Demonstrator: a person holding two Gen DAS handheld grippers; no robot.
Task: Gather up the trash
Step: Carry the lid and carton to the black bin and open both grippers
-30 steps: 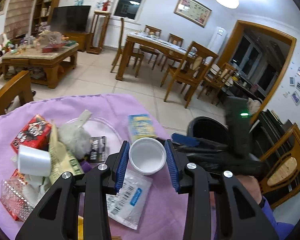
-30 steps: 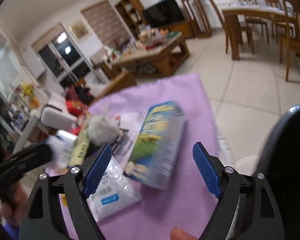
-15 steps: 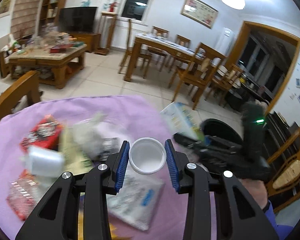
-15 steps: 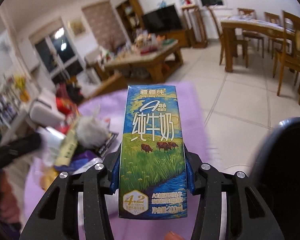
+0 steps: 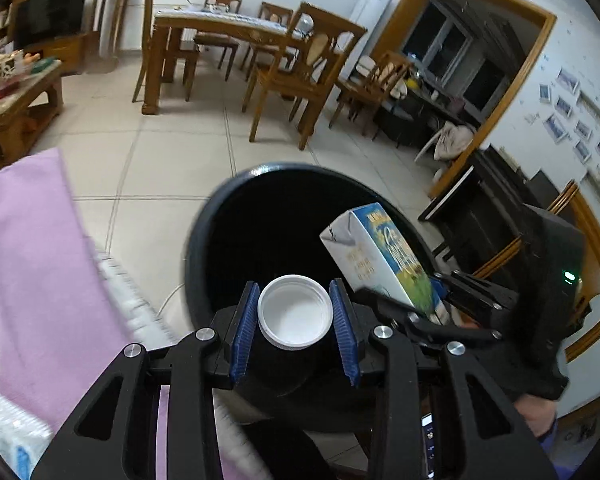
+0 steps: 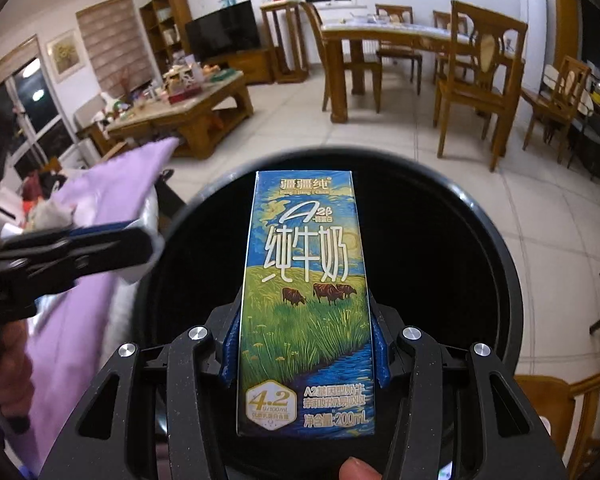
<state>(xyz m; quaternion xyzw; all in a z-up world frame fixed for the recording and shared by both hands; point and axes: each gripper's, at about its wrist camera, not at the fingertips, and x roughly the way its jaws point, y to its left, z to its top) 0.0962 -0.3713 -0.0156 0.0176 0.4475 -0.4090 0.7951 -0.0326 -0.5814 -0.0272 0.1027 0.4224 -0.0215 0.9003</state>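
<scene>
Milk carton [image 6: 304, 304] and white cap [image 5: 294, 311], each clamped in a hand-held gripper, have swung off the bench and now hang over the black bin [image 6: 460, 216], ready to drop.

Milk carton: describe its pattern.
Milk carton: painted blue swirly sky, green meadow, brown cows; right wrist view shows it best.

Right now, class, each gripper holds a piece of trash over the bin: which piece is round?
The white cap in the left gripper is round and open-faced; the milk carton in the right gripper is a tall printed box.
</scene>
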